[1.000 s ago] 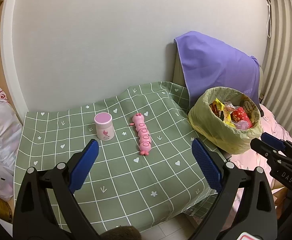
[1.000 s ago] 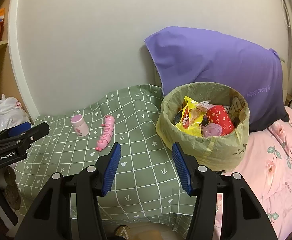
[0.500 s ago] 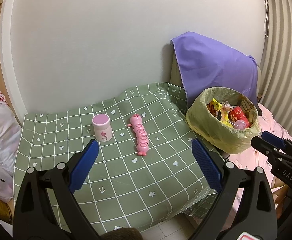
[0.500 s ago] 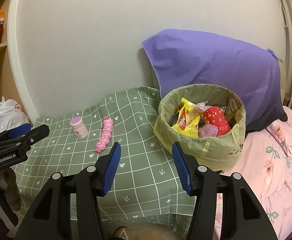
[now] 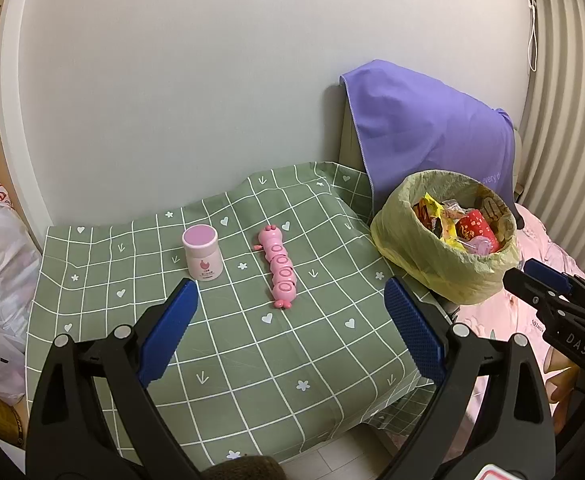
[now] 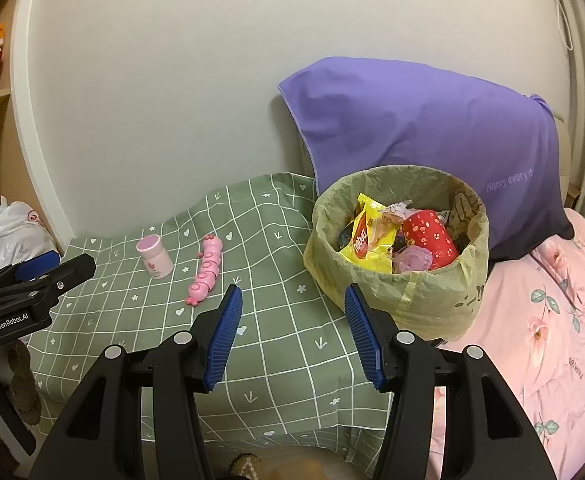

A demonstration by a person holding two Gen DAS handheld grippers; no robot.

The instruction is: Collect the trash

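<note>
Both tools hang empty above the near edge of the counter (image 5: pixel 252 360): left tool (image 5: pixel 288 320) spread wide, right tool (image 6: pixel 292 320) moderately open. Left of the trash bin (image 6: pixel 396 296), which sits at the counter's right edge against the bed (image 6: pixel 552 320), open cloth separates it from the pink caterpillar toy (image 5: pixel 278 266) and pink-lidded jar (image 5: pixel 202 252), which stand apart.

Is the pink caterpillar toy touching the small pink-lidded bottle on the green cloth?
Apart. The left wrist view shows bare green cloth between the caterpillar toy and the bottle.
</note>
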